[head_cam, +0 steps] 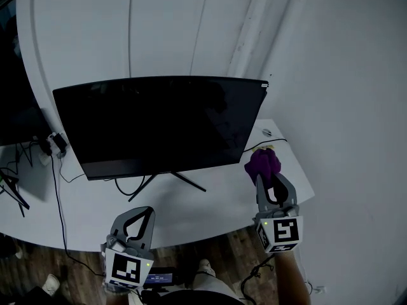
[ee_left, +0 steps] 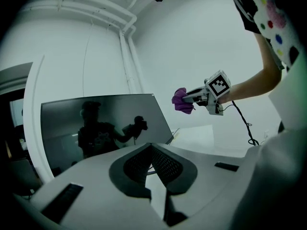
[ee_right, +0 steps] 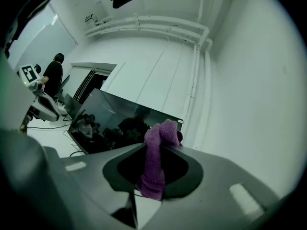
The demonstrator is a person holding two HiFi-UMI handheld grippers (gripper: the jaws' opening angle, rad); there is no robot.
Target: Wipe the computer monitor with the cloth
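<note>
The computer monitor [head_cam: 159,119] stands on the white desk [head_cam: 89,215], its black screen off and facing me. My right gripper [head_cam: 266,175] is shut on a bunched purple cloth [head_cam: 264,162] just off the screen's lower right corner, above the desk and apart from the glass. In the right gripper view the cloth [ee_right: 156,162] hangs between the jaws with the monitor [ee_right: 110,123] ahead and to the left. My left gripper [head_cam: 149,211] hovers low in front of the monitor's stand, shut and empty. The left gripper view shows the screen [ee_left: 100,123], the right gripper [ee_left: 192,96] and the cloth [ee_left: 181,101].
The monitor's thin stand legs [head_cam: 181,180] spread over the desk, with cables [head_cam: 60,189] trailing left to an adapter [head_cam: 56,143]. A second dark screen [head_cam: 16,116] stands at far left. A small round object [head_cam: 267,132] lies behind the cloth. White walls stand behind; wooden floor [head_cam: 57,265] lies below.
</note>
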